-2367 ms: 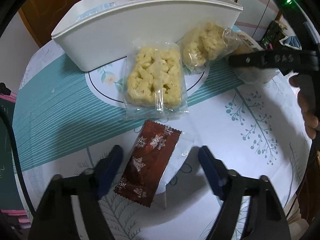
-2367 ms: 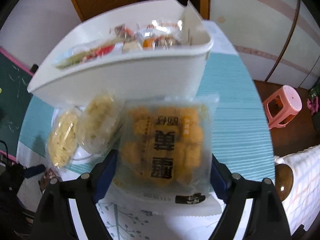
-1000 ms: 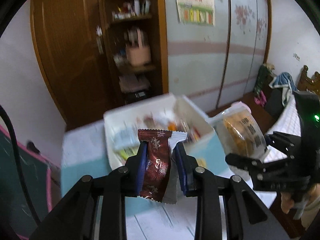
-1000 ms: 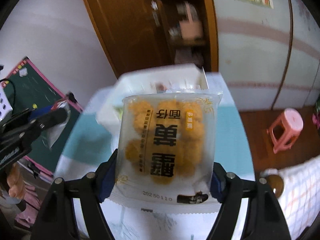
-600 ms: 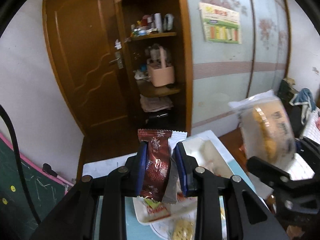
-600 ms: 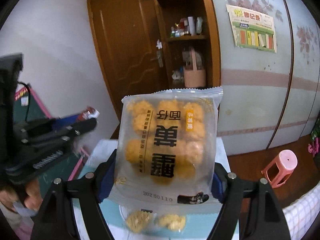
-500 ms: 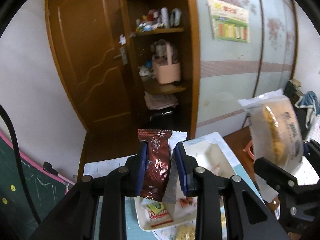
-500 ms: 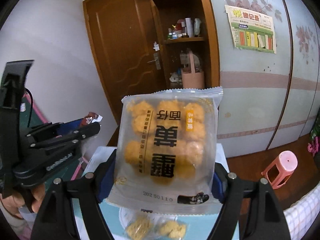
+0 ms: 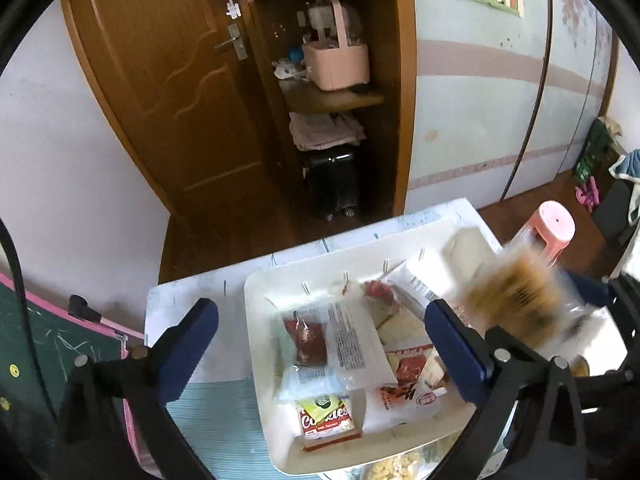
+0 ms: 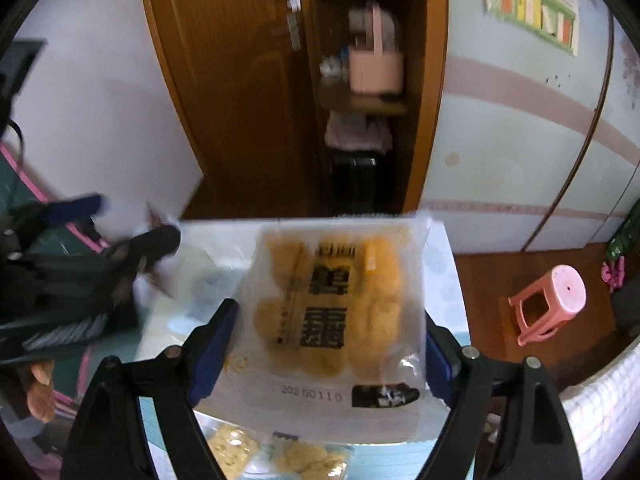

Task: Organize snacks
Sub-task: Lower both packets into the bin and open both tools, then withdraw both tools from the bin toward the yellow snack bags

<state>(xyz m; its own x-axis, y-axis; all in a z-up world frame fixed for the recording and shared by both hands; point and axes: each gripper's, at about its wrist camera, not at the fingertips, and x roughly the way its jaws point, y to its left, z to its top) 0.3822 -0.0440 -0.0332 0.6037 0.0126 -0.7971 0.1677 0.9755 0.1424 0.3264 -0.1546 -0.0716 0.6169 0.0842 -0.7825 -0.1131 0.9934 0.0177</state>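
Observation:
My left gripper [image 9: 320, 340] is open and empty above a white tray [image 9: 256, 320] that holds several snack packets. The dark red packet [image 9: 306, 340] lies in the tray among them, next to a Cookies packet [image 9: 326, 420]. My right gripper [image 10: 330, 344] is shut on a large clear bag of yellow puffs [image 10: 340, 320], held in the air; the bag shows blurred in the left wrist view [image 9: 516, 300] over the tray's right end. The left gripper shows blurred at the left of the right wrist view [image 10: 92, 232].
The tray stands on a table with a teal striped cloth [image 9: 224, 432]. Clear packets of pale puffs [image 10: 276, 460] lie below the tray. A pink stool [image 10: 548, 304] stands on the floor to the right. A wooden door and shelf unit [image 9: 320, 80] are behind.
My left gripper has opened and let go of the dark red packet, which now lies in the tray. Both cameras have tilted down. The right gripper with its bag has moved over the tray.

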